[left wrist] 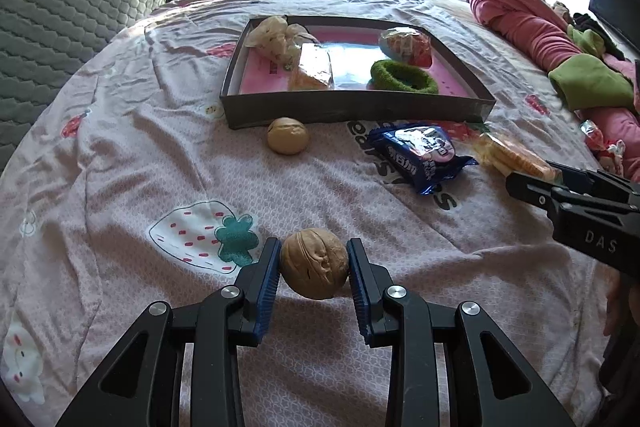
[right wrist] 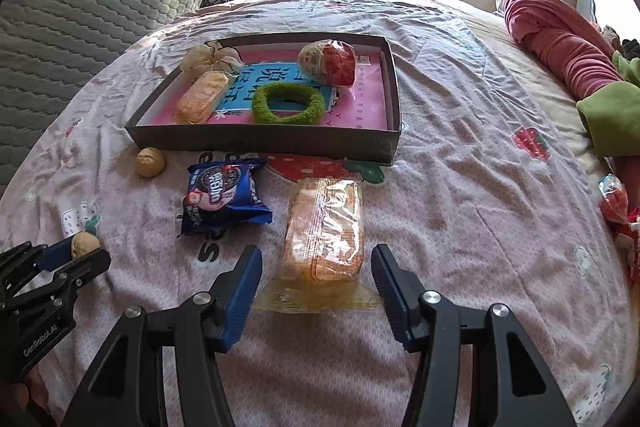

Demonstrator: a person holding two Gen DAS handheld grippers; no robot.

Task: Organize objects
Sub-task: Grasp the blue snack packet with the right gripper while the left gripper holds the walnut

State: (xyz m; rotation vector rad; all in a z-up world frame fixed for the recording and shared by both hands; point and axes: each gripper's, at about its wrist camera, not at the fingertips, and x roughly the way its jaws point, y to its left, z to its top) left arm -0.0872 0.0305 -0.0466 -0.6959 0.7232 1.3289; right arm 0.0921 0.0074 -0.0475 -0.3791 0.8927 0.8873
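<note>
Blue rubber pads of the left hand-held gripper (left wrist: 313,269) pinch a walnut (left wrist: 313,263) just above the pink strawberry-print bed (left wrist: 120,167). The right hand-held gripper (right wrist: 316,283) is spread wide on either side of a clear-wrapped yellow biscuit pack (right wrist: 324,231) lying on the bed. Beyond lie a blue snack packet (right wrist: 224,201) and a second walnut (left wrist: 288,135), beside a shallow dark box (left wrist: 352,109). The box holds a green hair tie (right wrist: 288,103) and wrapped snacks, toward the bed's far edge.

"DAS" marks the right claw (left wrist: 520,183); "GenRoboLAI" the left claw (right wrist: 86,251)
</note>
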